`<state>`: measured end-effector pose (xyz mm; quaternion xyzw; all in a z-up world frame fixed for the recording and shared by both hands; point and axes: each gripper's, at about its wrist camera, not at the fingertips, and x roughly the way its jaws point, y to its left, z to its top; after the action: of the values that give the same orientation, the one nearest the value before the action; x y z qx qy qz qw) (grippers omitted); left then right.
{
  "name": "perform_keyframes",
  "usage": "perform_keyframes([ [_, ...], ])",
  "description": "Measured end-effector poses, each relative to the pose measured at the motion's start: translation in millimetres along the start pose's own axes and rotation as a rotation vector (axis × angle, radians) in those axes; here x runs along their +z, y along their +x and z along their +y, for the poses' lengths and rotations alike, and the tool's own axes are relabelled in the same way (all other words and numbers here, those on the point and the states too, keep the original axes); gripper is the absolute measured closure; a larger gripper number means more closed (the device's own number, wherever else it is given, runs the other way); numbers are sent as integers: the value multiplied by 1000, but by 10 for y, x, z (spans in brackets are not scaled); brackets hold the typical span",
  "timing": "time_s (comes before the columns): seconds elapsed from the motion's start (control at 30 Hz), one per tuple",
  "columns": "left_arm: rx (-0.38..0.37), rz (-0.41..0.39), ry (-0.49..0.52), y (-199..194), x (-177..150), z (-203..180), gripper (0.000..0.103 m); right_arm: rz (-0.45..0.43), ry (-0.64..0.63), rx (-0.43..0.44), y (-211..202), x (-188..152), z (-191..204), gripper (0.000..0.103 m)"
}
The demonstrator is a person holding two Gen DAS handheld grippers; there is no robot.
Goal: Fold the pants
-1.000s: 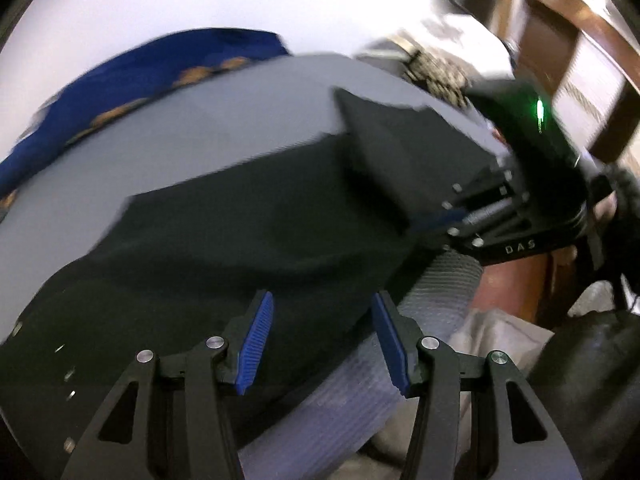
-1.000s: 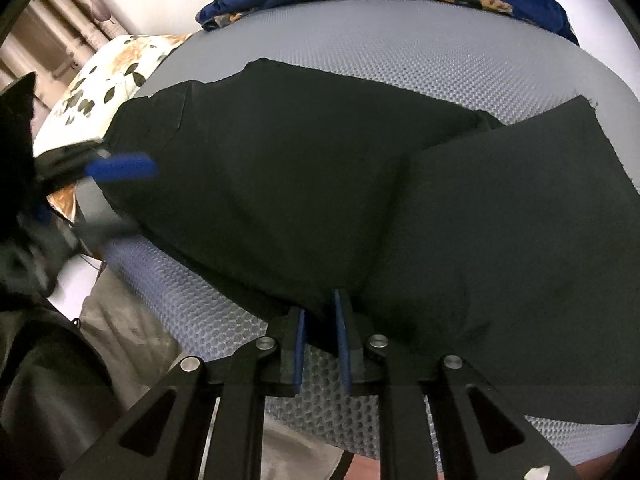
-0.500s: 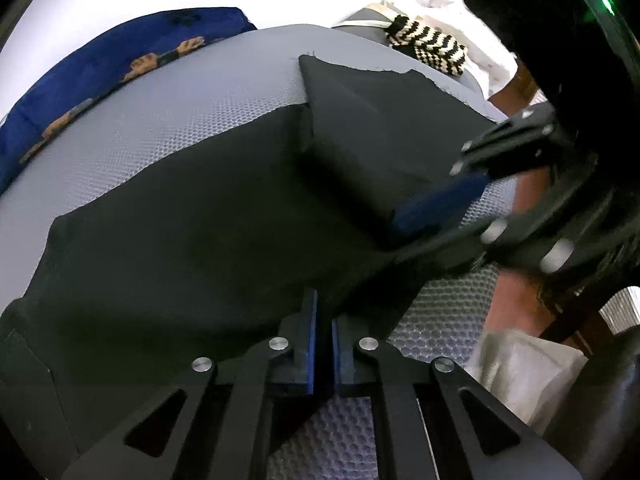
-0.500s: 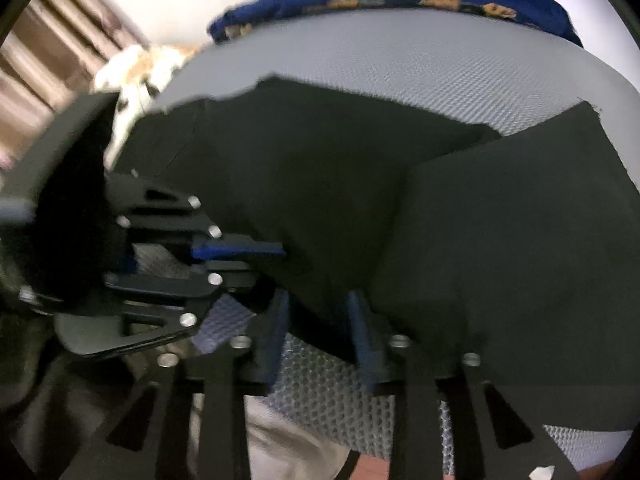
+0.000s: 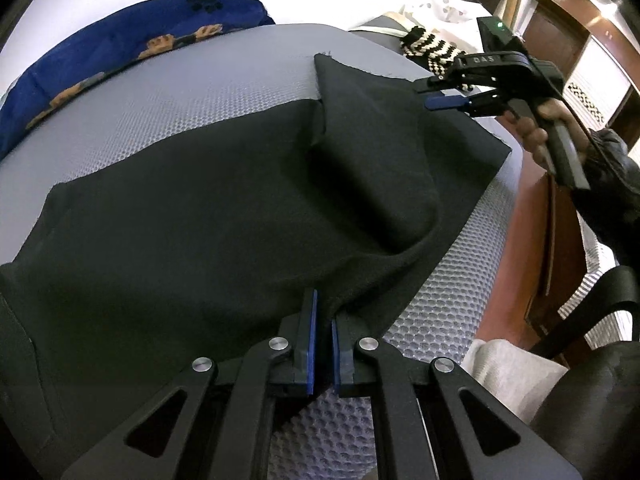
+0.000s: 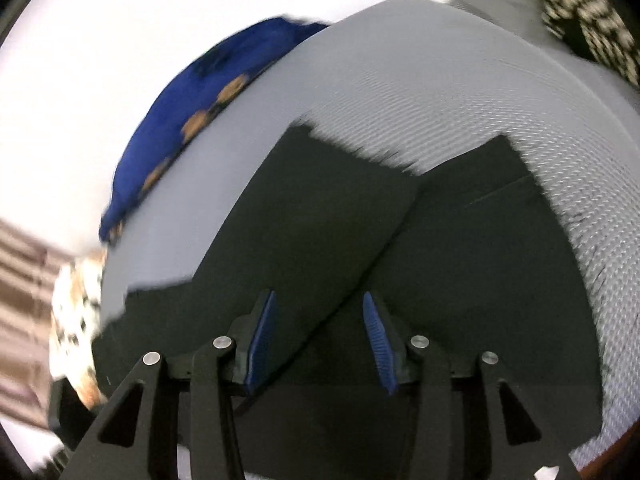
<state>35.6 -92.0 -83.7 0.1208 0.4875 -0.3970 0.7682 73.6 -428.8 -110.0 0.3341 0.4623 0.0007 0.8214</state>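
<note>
L gripper (image 5: 323, 342): clamped on near edge of the pants (image 5: 192, 216), roughly mid-hem where cloth bunches up into the pads. I'm holding fabric, nothing else.
R gripper (image 6: 320, 340): jaws spread wide, holding nothing; hovers over the leg end. Seen from L cam too (image 5: 448, 96), above far-right corner of the cloth.
Pants pos: black, spread flat on grey mesh mattress (image 5: 180, 92); one leg part lies doubled over the other, raised ridge btw them (image 5: 384, 216).
Step, my read: grab 2nd point w/ R, then carry both over for next fold.
How to do well: R should bite the edge at same depth as L, both layers in; lift both evenly, keep cloth taut so ridge flattens, not drags.
Around: blue patterned blanket (image 5: 132, 40) at far side, b/w striped item (image 5: 432, 46) far right, wooden furniture (image 5: 560, 20) beyond.
In the way: nothing on the cloth itself. R cam blurred, so exact edge alignment – can't tell.
</note>
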Motion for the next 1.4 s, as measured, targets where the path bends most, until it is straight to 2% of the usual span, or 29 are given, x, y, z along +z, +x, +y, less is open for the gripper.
perform_keyframes([
  [0.27,-12,13,-41,34,7,44,97,-53,39,20,88,253,-163,68],
  [0.37,-14,15,-47,44,3,54,97,-57,70,22,173,364,-187,76],
  [0.43,-14,16,-49,46,1,56,97,-60,79,14,198,426,-216,91],
  [0.53,-12,17,-49,50,2,48,97,-55,80,5,206,489,-196,97],
  [0.6,-13,15,-50,47,2,48,97,-92,36,-30,66,512,-73,99],
  [0.7,-8,11,-40,38,0,37,97,-188,-28,-63,-360,510,128,100],
  [0.77,-4,2,-31,26,-6,23,97,-243,-52,-114,-686,423,169,100],
  [0.83,-4,-4,-25,23,-11,7,97,-260,-55,-172,-898,285,102,100],
  [0.93,-2,-6,-8,37,-8,-18,97,-238,-23,-272,-1030,-62,-115,100],
  [1.0,0,-3,8,54,-13,-33,96,-194,34,-330,-979,-343,-381,100],
  [1.13,2,0,33,73,-8,-39,95,-145,150,-353,-858,-699,-772,101],
  [1.23,3,7,39,72,5,-29,95,-181,168,-345,-951,-766,-779,101],
  [1.4,19,5,46,86,-9,-63,93,-170,155,-366,-906,-790,-825,100],
])
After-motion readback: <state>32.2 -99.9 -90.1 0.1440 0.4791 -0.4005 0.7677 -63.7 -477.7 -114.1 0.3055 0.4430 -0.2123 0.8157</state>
